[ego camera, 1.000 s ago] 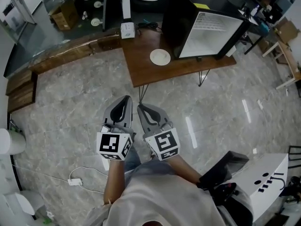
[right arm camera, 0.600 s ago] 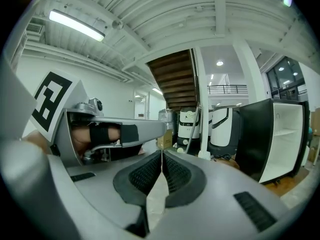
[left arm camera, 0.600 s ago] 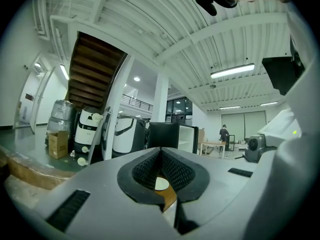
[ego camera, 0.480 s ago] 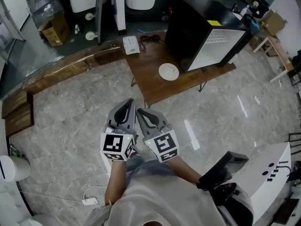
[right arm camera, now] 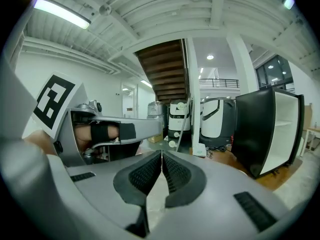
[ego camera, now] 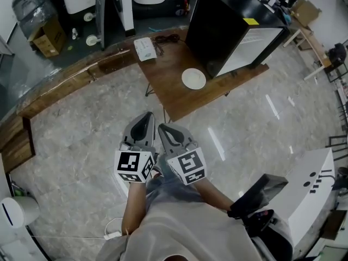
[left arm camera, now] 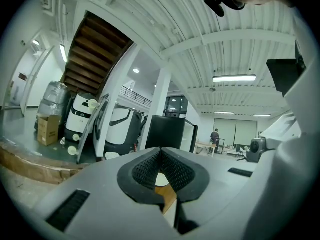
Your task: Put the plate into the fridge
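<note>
Both grippers empty, held short of wooden table (ego camera: 163, 88): left gripper (ego camera: 145, 116) jaws apparently tip-to-tip, right gripper (ego camera: 162, 126) jaws pressed together. Plate (ego camera: 193, 78) on table, fridge (ego camera: 228, 26) also on table.

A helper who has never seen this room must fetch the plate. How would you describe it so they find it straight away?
Find the big black fridge standing on the brown wooden table. The plate lies on the tabletop right beside the fridge. It is round and white, unlike the table's other white thing, a rectangular box at the far corner.
</note>
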Demonstrator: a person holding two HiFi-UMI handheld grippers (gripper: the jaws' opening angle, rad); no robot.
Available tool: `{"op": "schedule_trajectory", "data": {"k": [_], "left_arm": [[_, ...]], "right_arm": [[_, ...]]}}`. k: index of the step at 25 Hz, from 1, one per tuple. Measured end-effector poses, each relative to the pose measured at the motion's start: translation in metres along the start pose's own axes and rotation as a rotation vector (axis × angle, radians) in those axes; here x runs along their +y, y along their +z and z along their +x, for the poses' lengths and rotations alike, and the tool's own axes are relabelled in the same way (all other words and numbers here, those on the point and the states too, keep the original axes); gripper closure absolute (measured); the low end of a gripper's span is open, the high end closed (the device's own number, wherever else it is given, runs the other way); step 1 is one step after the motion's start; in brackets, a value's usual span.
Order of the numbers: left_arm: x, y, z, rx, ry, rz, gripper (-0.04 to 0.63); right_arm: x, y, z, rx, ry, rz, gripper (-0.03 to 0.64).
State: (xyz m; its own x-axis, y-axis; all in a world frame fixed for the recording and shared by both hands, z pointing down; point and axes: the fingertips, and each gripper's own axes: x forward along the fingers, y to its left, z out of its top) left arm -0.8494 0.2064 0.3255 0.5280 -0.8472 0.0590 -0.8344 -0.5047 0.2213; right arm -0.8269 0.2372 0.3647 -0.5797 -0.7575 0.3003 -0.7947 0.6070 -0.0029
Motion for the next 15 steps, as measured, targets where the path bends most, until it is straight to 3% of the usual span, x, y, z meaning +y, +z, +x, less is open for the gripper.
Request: {"op": "schedule_trajectory", "data": {"k": [5,10,15], "left_arm": [[0.017,-0.007,0.060,0.025,-0.056,0.015,0.575],[0.029,-0.018,0.161,0.073,-0.141,0.047,0.575],[0.061,-0.020,0.286,0.138,-0.221,0.048,0.575]], "right_arm": [[-0.052,-0.004,0.035,0.002,-0.067,0.045,0.598],[-0.149,-0.004,0.091,-0.004,-0.160,0.100,0.598],[-0.249,-0.001,0.170,0.014,-0.176,0.204,0.598]]}}
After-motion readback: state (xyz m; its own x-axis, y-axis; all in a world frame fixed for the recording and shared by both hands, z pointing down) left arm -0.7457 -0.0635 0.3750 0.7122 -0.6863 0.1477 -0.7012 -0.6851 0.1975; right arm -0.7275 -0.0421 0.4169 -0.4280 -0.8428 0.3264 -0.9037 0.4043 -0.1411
